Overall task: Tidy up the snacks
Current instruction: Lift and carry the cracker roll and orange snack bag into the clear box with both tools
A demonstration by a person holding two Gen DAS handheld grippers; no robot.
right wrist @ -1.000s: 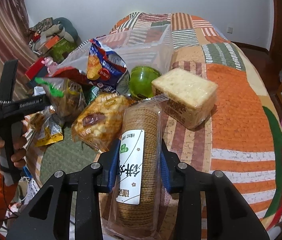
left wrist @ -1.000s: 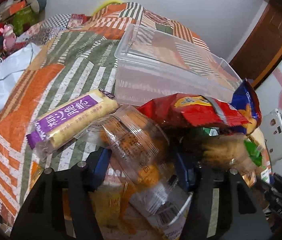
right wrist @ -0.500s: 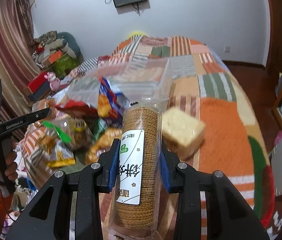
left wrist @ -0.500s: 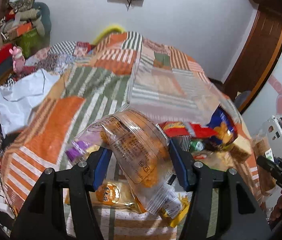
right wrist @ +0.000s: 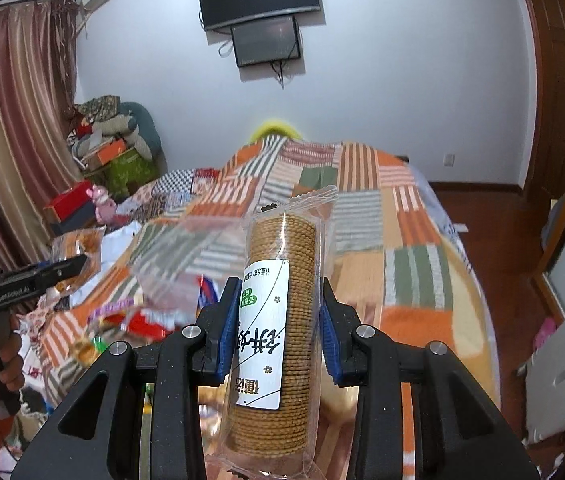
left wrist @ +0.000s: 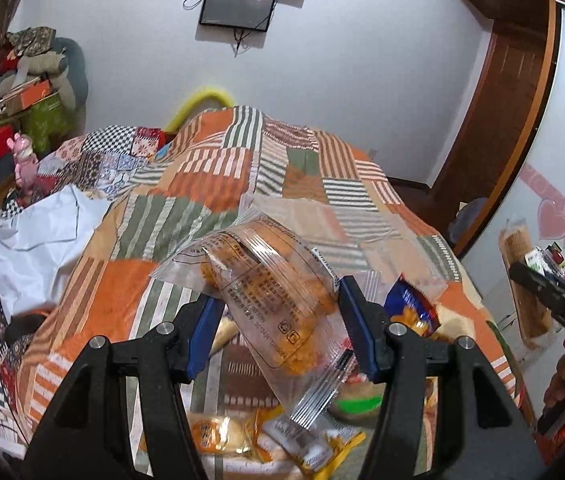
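Note:
My left gripper [left wrist: 278,300] is shut on a clear bag of orange-yellow pastry [left wrist: 270,276], held up above the bed. My right gripper [right wrist: 278,304] is shut on a tall clear sleeve of round brown biscuits [right wrist: 282,248] with a white label. Below them lies the snack pile: a blue chip bag [left wrist: 410,308], a red bag [right wrist: 142,320], a green cup [left wrist: 356,404] and a yellow packet [left wrist: 210,432]. A clear plastic box [right wrist: 186,252] stands blurred just behind the pile. In the left wrist view the right gripper's finger [left wrist: 550,300] shows at the right edge.
A patchwork quilt [left wrist: 218,184] covers the bed. A white bag [left wrist: 38,240] lies at its left edge. Boxes and bundles [right wrist: 110,156] are stacked in the left corner. A screen [right wrist: 258,0] hangs on the far wall and a wooden door [left wrist: 498,120] stands at the right.
Both grippers have risen with their packs still held. The snack pile and the clear box have sunk lower in both views, and more of the far wall shows.

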